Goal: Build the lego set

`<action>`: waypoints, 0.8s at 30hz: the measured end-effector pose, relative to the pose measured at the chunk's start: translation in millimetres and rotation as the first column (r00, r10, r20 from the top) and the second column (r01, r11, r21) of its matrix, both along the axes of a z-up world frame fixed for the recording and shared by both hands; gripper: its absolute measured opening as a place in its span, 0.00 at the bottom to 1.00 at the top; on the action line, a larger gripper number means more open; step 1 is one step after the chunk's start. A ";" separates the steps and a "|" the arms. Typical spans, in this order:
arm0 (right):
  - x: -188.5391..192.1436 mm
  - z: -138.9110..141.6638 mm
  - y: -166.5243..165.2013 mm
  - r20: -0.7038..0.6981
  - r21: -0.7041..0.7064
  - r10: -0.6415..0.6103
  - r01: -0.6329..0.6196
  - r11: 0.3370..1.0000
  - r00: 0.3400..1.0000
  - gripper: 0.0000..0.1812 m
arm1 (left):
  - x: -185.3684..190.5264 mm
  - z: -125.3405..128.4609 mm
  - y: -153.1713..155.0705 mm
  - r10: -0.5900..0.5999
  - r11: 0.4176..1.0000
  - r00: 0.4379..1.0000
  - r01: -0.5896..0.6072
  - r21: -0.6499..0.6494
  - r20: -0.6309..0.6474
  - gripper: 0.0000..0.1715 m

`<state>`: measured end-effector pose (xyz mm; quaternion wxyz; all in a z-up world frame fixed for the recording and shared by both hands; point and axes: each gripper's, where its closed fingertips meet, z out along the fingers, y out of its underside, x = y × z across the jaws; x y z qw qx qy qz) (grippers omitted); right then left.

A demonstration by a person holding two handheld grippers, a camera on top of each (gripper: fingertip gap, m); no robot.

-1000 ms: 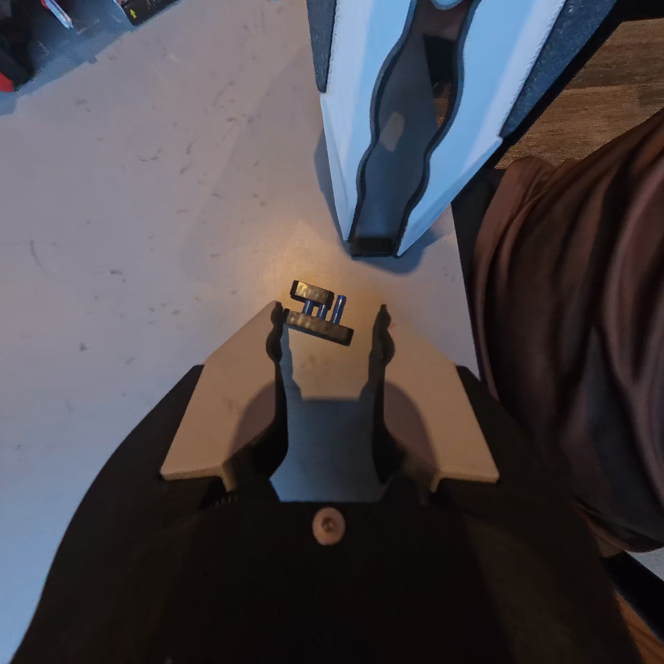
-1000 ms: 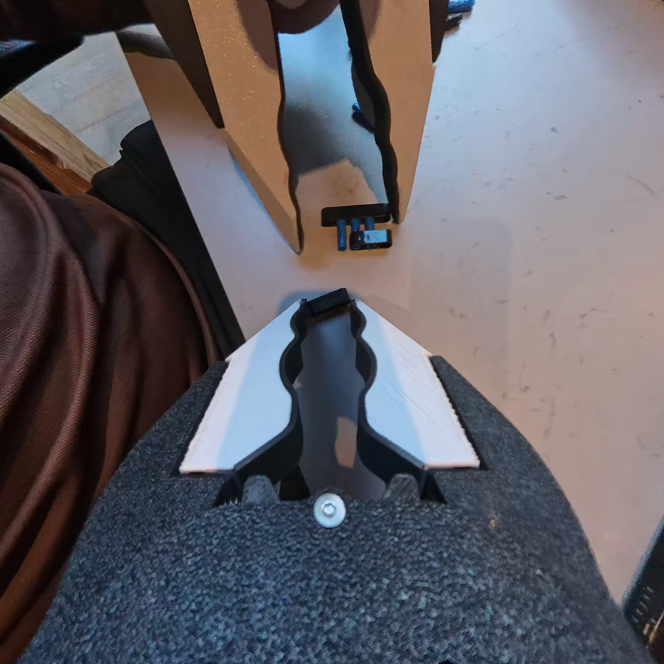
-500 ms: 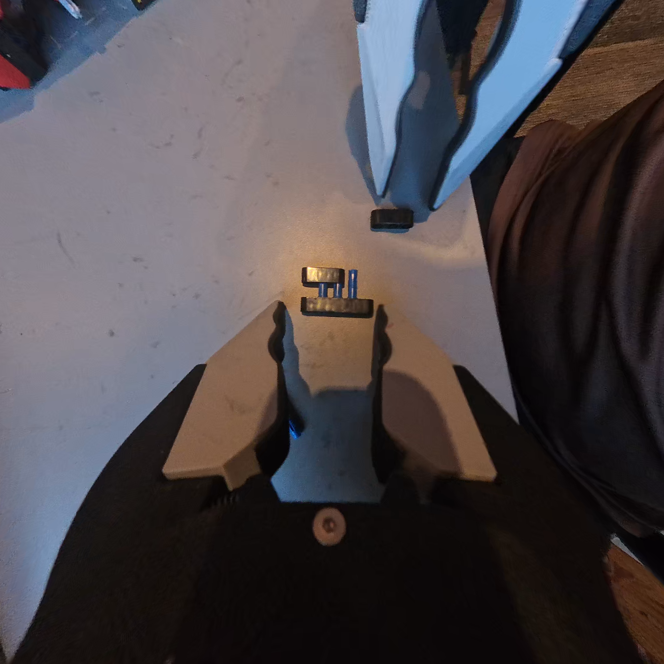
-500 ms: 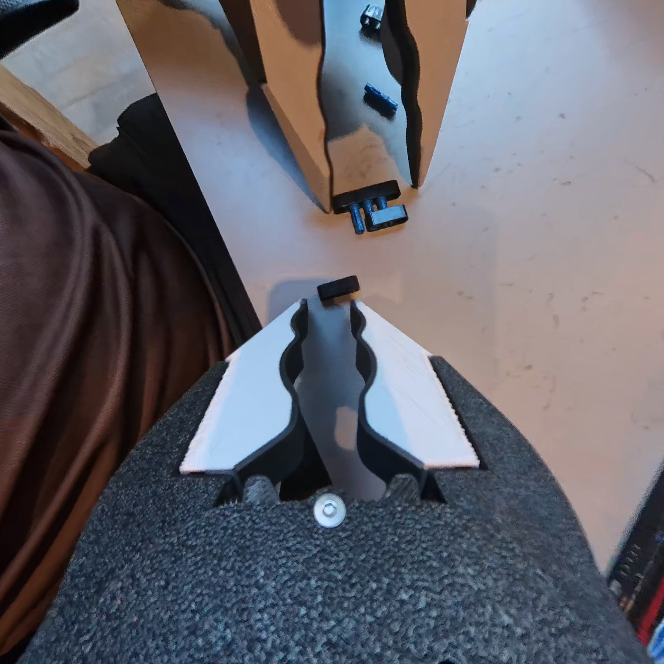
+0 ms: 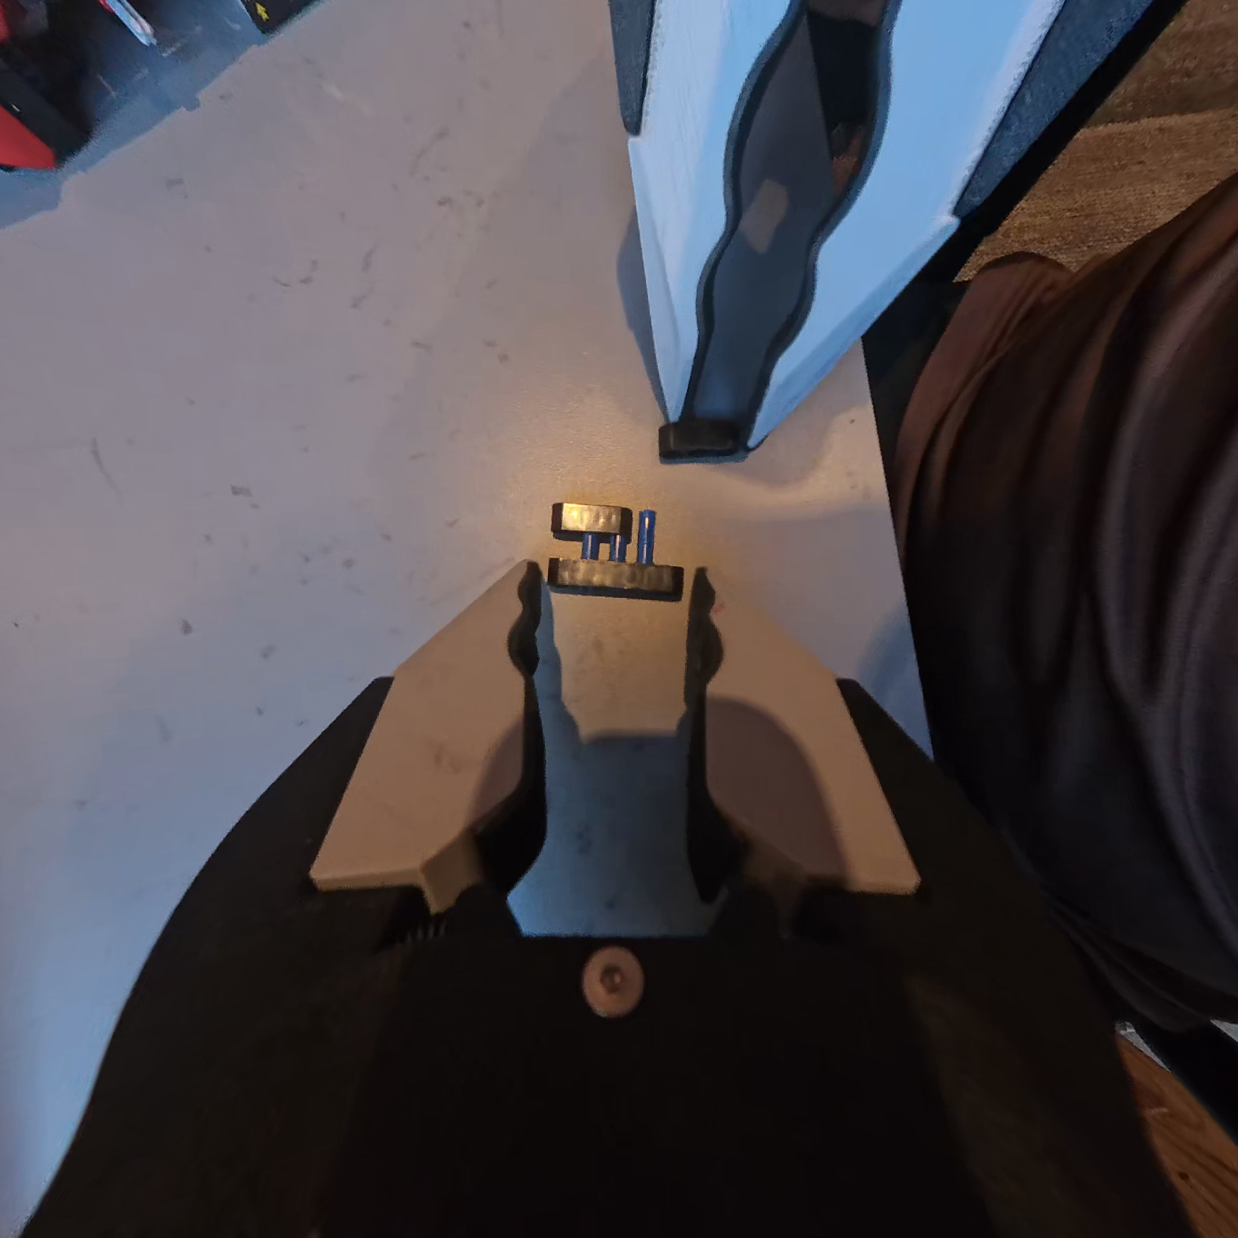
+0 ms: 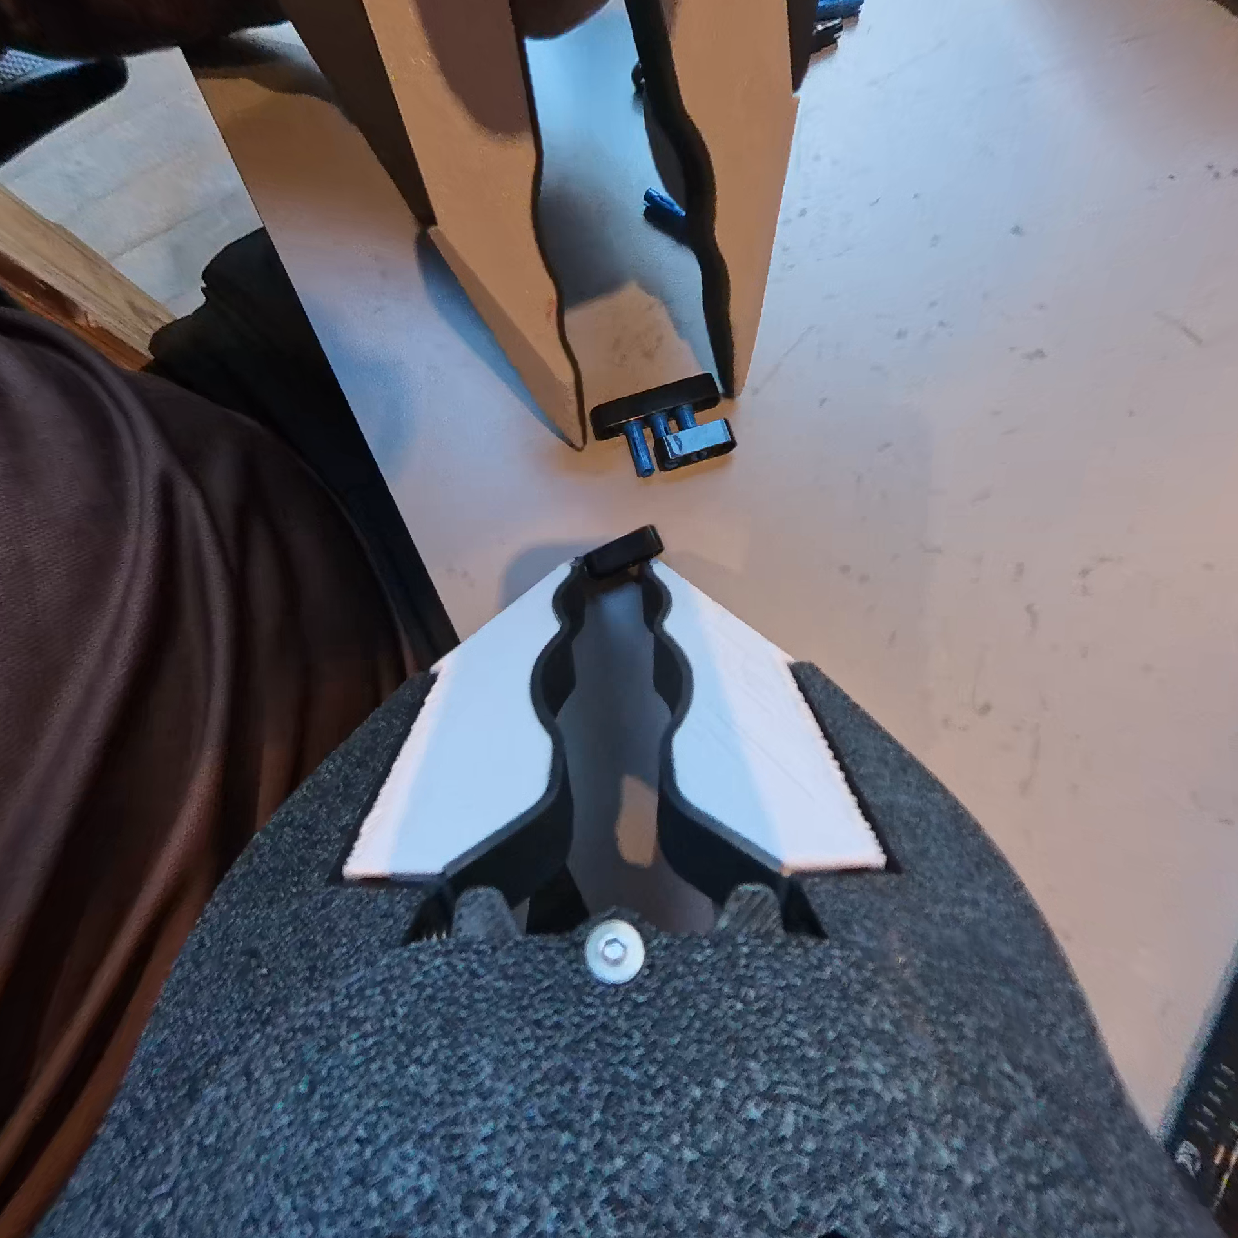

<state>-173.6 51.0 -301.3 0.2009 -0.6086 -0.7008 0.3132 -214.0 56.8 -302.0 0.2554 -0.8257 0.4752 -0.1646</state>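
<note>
A small lego assembly lies on the pale table (image 5: 268, 402): a long black beam (image 5: 616, 579) joined by blue pins (image 5: 645, 536) to a short black beam (image 5: 593, 519). My left gripper (image 5: 615, 575), with tan fingers, is open. Its tips flank the long beam's ends, and a small gap shows on one side in the right wrist view (image 6: 660, 405). My right gripper (image 6: 617, 569), with white fingers, is shut on a small black piece (image 6: 623, 549) just above the table. It faces the assembly from the other side and also shows in the left wrist view (image 5: 711, 429).
A person's brown sleeve (image 5: 1072, 603) hangs over the table's near edge (image 5: 884, 536). A loose blue pin (image 6: 660, 204) lies behind the left gripper's fingers. Red and black items (image 5: 27, 134) sit at the table's far corner. Wooden floor lies beyond the edge. The gap from one gripper's tips to the other's is roughly 5 centimeters.
The right gripper let the small black piece down on the table half a second ago and has now closed on it again. The assembly went from tilted to square between the left fingertips.
</note>
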 end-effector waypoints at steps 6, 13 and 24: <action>-1.2 0.1 0.3 -0.003 -0.003 -0.005 0.005 1.000 1.000 0.10 | 10.2 0.0 0.7 0.010 1.000 1.000 -0.011 0.017 0.017 0.22; -4.4 -0.1 0.2 -0.019 -0.008 -0.017 0.017 1.000 1.000 0.08 | 17.4 -0.3 0.8 0.097 0.995 0.995 -0.097 0.018 -0.002 0.22; -0.8 0.4 -0.1 -0.018 -0.053 0.004 -0.005 0.999 1.000 0.08 | 19.8 0.3 3.0 0.168 0.985 0.984 -0.170 0.037 0.053 0.22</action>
